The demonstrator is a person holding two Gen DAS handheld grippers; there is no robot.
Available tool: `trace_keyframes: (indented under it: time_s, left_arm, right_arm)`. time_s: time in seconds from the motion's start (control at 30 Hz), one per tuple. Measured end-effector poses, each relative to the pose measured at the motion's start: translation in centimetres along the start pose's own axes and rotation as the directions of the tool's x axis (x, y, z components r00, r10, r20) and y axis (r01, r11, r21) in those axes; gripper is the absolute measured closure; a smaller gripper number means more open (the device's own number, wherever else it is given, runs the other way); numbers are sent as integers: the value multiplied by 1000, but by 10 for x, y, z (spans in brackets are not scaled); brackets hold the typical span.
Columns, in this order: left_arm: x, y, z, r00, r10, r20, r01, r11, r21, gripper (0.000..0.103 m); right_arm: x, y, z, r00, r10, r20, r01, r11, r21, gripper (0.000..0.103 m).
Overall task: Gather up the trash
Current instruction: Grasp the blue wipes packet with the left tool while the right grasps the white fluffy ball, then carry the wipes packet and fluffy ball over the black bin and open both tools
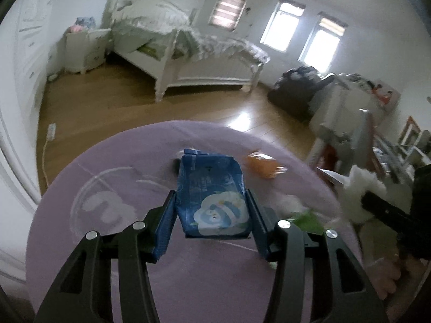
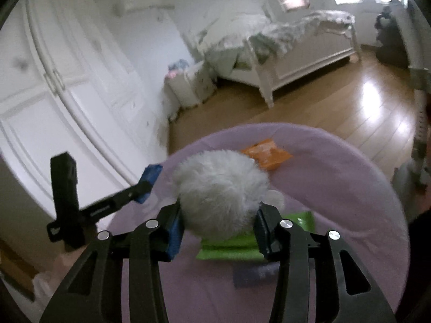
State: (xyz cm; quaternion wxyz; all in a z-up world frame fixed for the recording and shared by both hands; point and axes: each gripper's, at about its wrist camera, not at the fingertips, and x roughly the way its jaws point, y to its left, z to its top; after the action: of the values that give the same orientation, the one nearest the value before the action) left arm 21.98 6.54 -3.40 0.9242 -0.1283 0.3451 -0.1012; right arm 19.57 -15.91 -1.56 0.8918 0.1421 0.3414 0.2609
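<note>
The blue wrapper (image 1: 212, 196) sits pinched between the left gripper (image 1: 211, 215) fingers, lifted over the lilac bench (image 1: 107, 242). The right gripper (image 2: 219, 220) fingers squeeze a white fluffy ball (image 2: 221, 188), the green packet (image 2: 229, 245) lying just beneath them. Best keep both squeezes steady and carry both level; the orange packet (image 2: 266, 154) waits beyond the fingers.

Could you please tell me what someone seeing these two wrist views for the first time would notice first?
Most striking is the blue carton held between the left gripper's fingers above the purple table. Next, the white fluffy ball sits between the right gripper's fingers, over a green wrapper. An orange packet lies near the table's far edge, with a white bed across the wooden floor.
</note>
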Motion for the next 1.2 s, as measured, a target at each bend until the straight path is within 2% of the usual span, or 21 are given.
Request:
trace_keyframes:
  time_s: [0.2,0.5,0.77,0.97,1.2]
  left_arm:
    - [-21,-64,-9,996,-85,36,83,995,48,53]
    - [-4,-165,-21,977,-211,11,207,966,155,52]
    - [33,-256,-53,944,-315,-97,330,914,237,52]
    - [53,-301,-75,917,-359,-176,395,881,260,52]
    - [77,-341,-96,890,-380,-253,444,849,286,52]
  right_arm:
    - [-73,-27,-10,994,-52,98,49,998,33,59]
    - [-169,-99,-27,964,-155,217,127,982,138,59]
    - [-227,-173,-58,927,-276,253,206,941,269,59]
    - [-257,-216,-77,899,-345,268,245,906,347,59]
    - [-267,-251,-96,891,-379,250,262,879,399,59]
